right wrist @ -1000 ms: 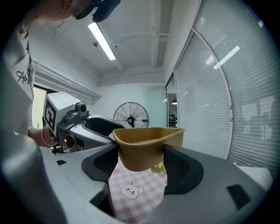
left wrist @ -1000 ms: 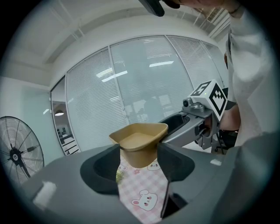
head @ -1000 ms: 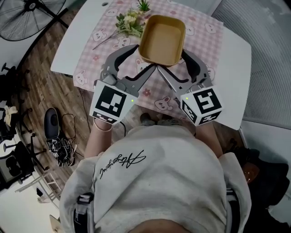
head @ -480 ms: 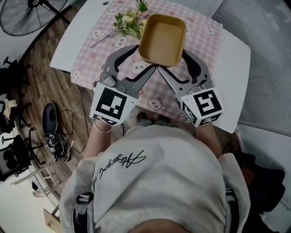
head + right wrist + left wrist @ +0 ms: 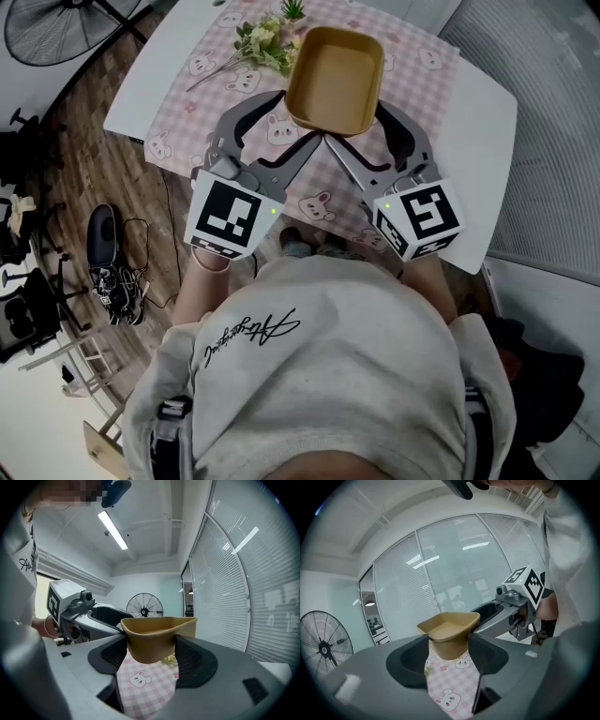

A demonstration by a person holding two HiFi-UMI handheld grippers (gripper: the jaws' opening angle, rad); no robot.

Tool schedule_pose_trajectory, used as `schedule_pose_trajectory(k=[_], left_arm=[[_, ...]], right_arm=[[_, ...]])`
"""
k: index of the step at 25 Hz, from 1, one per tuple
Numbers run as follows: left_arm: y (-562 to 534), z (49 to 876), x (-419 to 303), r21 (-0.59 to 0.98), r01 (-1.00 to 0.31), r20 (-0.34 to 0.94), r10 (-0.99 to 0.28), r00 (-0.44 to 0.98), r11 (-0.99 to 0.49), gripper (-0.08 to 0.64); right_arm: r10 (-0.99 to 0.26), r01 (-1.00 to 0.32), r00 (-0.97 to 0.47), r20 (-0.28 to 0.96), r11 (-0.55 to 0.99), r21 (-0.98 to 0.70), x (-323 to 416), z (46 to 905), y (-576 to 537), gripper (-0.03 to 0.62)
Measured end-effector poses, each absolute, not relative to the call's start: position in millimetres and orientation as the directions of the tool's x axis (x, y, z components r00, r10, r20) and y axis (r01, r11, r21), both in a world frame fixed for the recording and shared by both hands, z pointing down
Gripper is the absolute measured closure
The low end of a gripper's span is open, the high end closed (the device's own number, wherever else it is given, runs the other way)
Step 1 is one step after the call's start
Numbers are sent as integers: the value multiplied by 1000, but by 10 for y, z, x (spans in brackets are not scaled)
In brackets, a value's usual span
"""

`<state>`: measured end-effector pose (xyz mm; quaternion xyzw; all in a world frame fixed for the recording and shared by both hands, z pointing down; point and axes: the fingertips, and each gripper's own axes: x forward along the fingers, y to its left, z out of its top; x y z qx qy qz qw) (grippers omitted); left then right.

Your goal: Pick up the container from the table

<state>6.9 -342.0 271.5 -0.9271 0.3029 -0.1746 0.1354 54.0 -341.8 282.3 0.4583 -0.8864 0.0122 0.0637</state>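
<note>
Jaws of the left gripper (image 5: 296, 120) are clamped on the near left corner of the container (image 5: 335, 80), and those of the right gripper (image 5: 356, 127) on its near right corner. The tan container hangs between the two tools, open side up, with its long axis running away from the person. Neither hand is nearer: the grippers converge in a V on the same short end, their inner fingers close together below its near edge, and the far end juts out unsupported. It sits above the pink checked cloth (image 5: 225, 94), just right of the flowers (image 5: 262, 42), toward the far side of the white table (image 5: 487, 141). The coming move, I judge, turns on both grips rising level and together, since the whole container lies beyond the pads and a lag on one side would tip it. The head view gives this plan but not whether the base has left the cloth. The left gripper view shows a pad on each face of its corner, rabbit-print cloth below the base, and the other tool alongside. The right gripper view shows the same from the opposite corner, with a fan (image 5: 144, 606) behind, and there the base appears clear of the cloth.
</note>
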Motion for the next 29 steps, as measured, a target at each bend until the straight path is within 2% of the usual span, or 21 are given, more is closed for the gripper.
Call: schedule_pose_trajectory(k=[29], left_arm=[[-3451, 2717, 82, -353, -521, 253, -615, 747, -777, 301]], right_arm=[[-794, -800, -595, 124, 600, 5, 549, 2840, -3456, 278]])
